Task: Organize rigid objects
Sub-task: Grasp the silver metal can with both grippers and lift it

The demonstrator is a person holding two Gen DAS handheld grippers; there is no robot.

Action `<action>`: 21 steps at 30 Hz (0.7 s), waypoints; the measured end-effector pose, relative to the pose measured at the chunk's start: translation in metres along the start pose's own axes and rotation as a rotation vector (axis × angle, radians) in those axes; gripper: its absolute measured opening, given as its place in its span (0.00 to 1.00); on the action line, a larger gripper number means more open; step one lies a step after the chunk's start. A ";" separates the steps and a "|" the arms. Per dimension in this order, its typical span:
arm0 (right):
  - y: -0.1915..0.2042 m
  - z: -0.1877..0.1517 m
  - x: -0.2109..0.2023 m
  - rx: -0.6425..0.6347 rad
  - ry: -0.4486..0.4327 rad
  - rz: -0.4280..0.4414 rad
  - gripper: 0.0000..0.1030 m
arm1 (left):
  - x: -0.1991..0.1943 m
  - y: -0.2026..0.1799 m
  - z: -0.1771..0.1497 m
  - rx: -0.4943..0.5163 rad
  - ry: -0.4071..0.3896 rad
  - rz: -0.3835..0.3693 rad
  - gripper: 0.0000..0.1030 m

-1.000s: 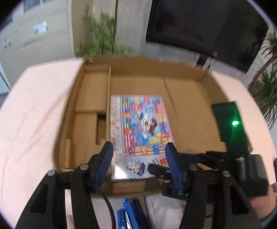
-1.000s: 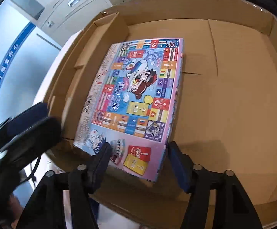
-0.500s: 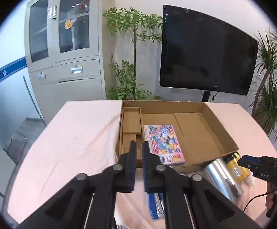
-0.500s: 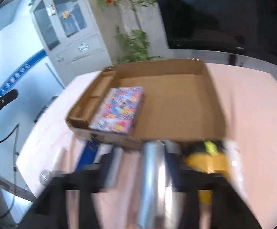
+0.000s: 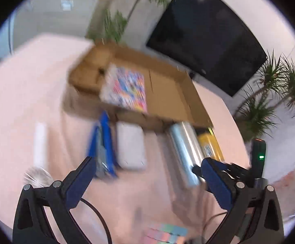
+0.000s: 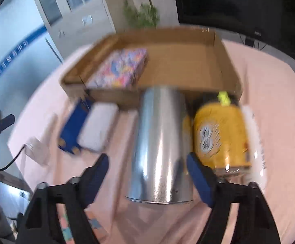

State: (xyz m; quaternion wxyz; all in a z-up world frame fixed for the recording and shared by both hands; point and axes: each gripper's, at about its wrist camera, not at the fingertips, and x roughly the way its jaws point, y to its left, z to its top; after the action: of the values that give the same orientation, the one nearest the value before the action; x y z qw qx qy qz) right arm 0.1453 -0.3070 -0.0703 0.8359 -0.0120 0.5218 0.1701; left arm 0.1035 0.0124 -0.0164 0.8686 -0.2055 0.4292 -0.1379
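- Counter [image 6: 269,93] under a pink cloth, carrying a shallow cardboard box [image 6: 226,65] at its far side; both views are blurred.
- Inside the box, toward its left end, we see a colourful flat game box [image 6: 123,69] lying face up beside a narrow cardboard side compartment; the remaining floor of the box is bare.
- In front of the box, on the cloth, we find a silver metal can [image 6: 161,142] lying on its side, with a yellow can [image 6: 220,134] just beside it on the right.
- To the left of the silver can lie a white flat case [image 6: 98,128] and a blue case [image 6: 74,126], side by side.
- Right gripper [image 6: 147,174]: its jaws have just been opening, and the blue fingers [image 6: 99,174] now stand apart on either side of the silver can's near end; we cannot tell whether the pads touch it.
- Left gripper [image 5: 147,183]: its jaws have just been opening and now stand at their widest over bare cloth, with nothing between the fingers [image 5: 82,181].
- In the left wrist view, the silver can [image 5: 185,150] and the blue case [image 5: 104,142] lie beyond the fingertips.
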 end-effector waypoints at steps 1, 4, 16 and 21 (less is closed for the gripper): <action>0.001 -0.004 -0.002 -0.004 -0.021 0.000 0.65 | 0.008 -0.001 -0.004 -0.001 0.027 -0.025 0.99; 0.009 -0.018 -0.013 -0.024 -0.002 0.028 0.65 | 0.032 -0.005 -0.011 0.001 0.106 -0.104 0.99; 0.004 -0.031 0.009 0.042 0.226 0.409 0.80 | 0.139 -0.006 -0.030 -0.103 0.398 -0.239 0.90; 0.021 -0.025 0.035 0.002 0.292 0.438 0.85 | 0.155 -0.006 -0.037 -0.116 0.420 -0.220 0.82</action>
State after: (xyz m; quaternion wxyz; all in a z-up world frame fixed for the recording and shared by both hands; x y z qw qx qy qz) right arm 0.1309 -0.2829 -0.1089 0.6950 0.0775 0.6273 0.3429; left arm 0.1657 -0.0666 -0.1406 0.7267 -0.2674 0.5828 -0.2465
